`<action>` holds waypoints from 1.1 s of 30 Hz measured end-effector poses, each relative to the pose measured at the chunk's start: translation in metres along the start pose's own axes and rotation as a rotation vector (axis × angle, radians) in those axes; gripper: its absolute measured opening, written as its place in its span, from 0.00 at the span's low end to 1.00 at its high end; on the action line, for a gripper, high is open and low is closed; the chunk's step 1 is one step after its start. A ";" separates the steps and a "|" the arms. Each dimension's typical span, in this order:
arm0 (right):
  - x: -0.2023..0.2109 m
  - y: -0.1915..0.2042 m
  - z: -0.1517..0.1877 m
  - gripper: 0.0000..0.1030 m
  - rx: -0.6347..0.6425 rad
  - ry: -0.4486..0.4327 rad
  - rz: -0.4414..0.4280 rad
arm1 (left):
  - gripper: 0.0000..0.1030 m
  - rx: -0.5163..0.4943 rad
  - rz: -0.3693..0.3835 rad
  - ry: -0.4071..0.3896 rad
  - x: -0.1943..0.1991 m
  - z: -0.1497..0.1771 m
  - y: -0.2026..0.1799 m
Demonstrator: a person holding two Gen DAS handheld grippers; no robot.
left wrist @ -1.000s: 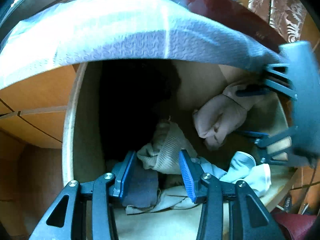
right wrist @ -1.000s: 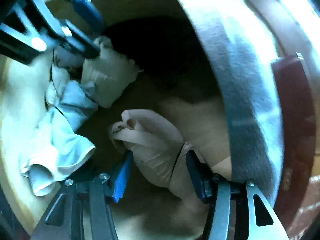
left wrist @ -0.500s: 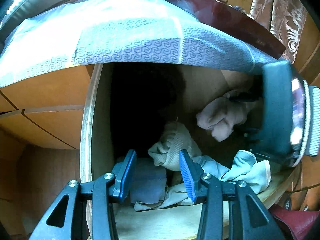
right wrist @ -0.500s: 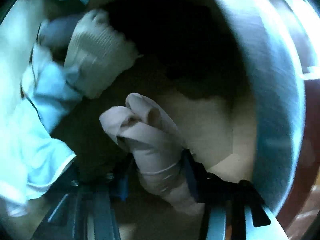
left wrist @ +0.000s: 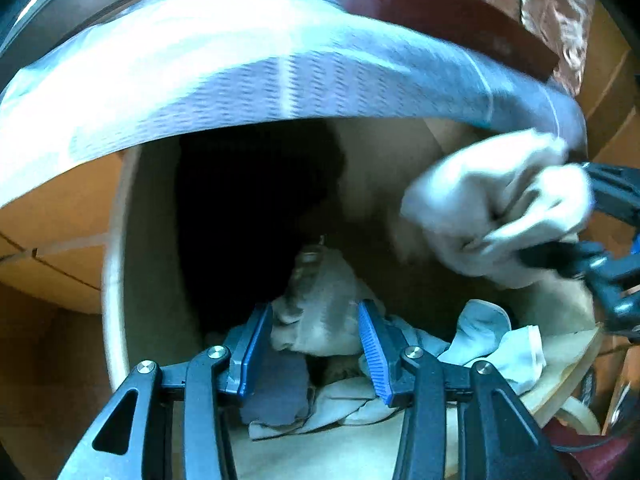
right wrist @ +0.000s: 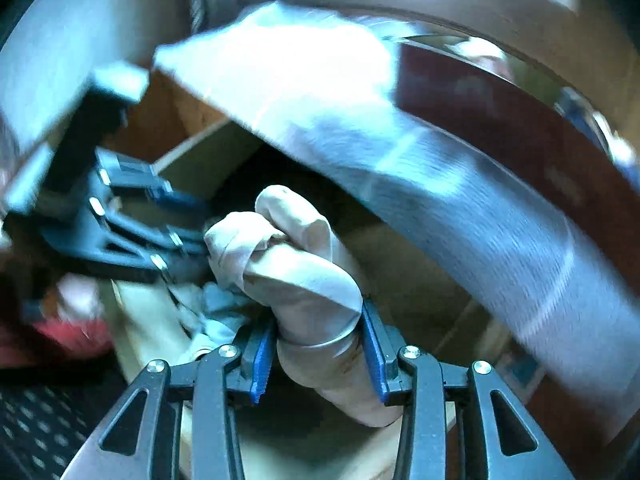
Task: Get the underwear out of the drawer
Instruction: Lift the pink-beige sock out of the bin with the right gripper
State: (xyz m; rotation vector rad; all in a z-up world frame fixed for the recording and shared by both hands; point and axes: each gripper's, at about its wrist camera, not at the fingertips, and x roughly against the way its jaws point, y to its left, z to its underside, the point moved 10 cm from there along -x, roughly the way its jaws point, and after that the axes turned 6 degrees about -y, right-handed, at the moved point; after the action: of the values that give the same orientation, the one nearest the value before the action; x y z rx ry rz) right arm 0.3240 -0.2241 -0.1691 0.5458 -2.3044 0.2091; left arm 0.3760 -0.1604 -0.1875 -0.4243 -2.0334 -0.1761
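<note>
My right gripper [right wrist: 316, 360] is shut on a rolled beige underwear [right wrist: 304, 264] and holds it above the open wooden drawer [left wrist: 114, 280]. In the left wrist view that roll [left wrist: 496, 208] hangs at the right, clear of the drawer floor, with the right gripper [left wrist: 600, 248] behind it. My left gripper [left wrist: 312, 354] stands open over the front of the drawer, its pads either side of a ribbed beige garment [left wrist: 320, 308]. A dark blue folded piece [left wrist: 276, 392] and a light blue piece [left wrist: 488, 332] lie in the drawer. The left gripper [right wrist: 180, 224] shows blurred at the left of the right wrist view.
A blue-and-white patterned cloth [left wrist: 280, 80] hangs over the top edge just above the drawer opening. A dark red board [left wrist: 440, 12] runs above it. The back of the drawer [left wrist: 248, 220] is dark. Orange-brown wooden panels [left wrist: 52, 220] lie to the left.
The right gripper closed on the beige roll and lifted it up and out of the drawer. The left gripper stayed open in about the same place.
</note>
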 end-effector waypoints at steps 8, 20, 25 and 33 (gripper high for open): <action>0.045 -0.025 -0.001 0.39 -0.265 -0.198 -0.109 | 0.44 -0.033 -0.046 0.121 -0.024 -0.003 -0.005; 0.055 0.001 0.012 0.39 -0.290 -0.256 -0.116 | 0.59 -0.203 -0.105 0.274 -0.057 -0.011 -0.027; 0.056 -0.003 0.009 0.39 -0.302 -0.274 -0.107 | 0.46 -0.213 -0.102 0.233 -0.054 -0.019 -0.030; 0.064 -0.004 0.009 0.39 -0.325 -0.305 -0.099 | 0.11 -0.121 0.001 0.034 -0.021 -0.032 -0.030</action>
State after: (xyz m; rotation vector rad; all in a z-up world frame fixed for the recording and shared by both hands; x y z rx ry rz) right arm 0.2797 -0.2509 -0.1300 0.5509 -2.5261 -0.3133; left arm 0.4005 -0.2030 -0.1888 -0.4945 -1.9954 -0.3044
